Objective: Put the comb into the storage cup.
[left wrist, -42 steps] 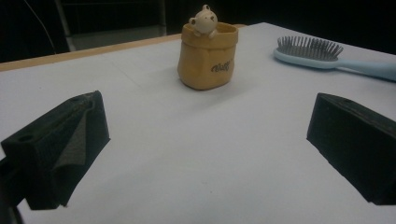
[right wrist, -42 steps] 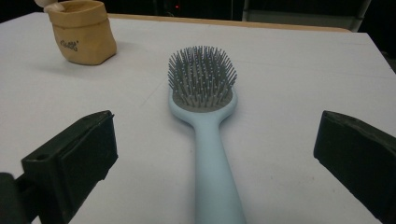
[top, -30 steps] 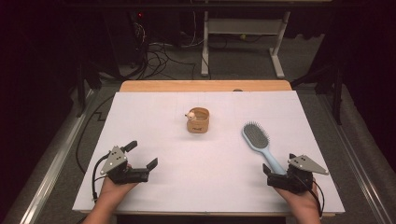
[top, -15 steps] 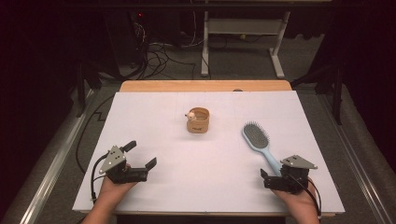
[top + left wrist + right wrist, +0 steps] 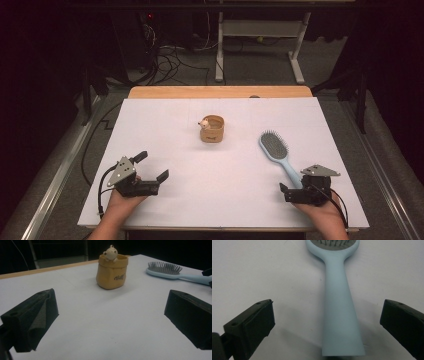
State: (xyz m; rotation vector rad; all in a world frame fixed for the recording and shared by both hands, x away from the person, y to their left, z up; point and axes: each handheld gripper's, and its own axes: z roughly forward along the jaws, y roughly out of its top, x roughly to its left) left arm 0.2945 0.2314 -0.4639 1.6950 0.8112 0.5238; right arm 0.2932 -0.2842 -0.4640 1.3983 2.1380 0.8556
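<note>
A light blue hairbrush [image 5: 276, 147] lies bristles up on the right of the white table, its handle pointing at the near edge. My right gripper [image 5: 294, 184] is open at the handle's end. In the right gripper view the handle [image 5: 338, 302] runs between the two wide-apart jaws of the right gripper [image 5: 327, 325], touching neither. A tan bag-shaped pot with a small bear on its rim [image 5: 212, 129] stands mid-table. My left gripper [image 5: 152, 166] rests open at the near left, holding nothing. From the left gripper [image 5: 111, 322] the pot [image 5: 111, 273] stands ahead and the brush [image 5: 165, 271] lies to the right.
A white sheet [image 5: 200, 200] covers the table, with a wooden strip [image 5: 220, 92] showing along the far edge. Beyond it are dark floor, loose cables [image 5: 170, 60] and a white desk frame [image 5: 260, 35].
My right gripper has shifted slightly left and back toward the near edge, settling around the end of the brush handle. The left gripper has barely moved.
</note>
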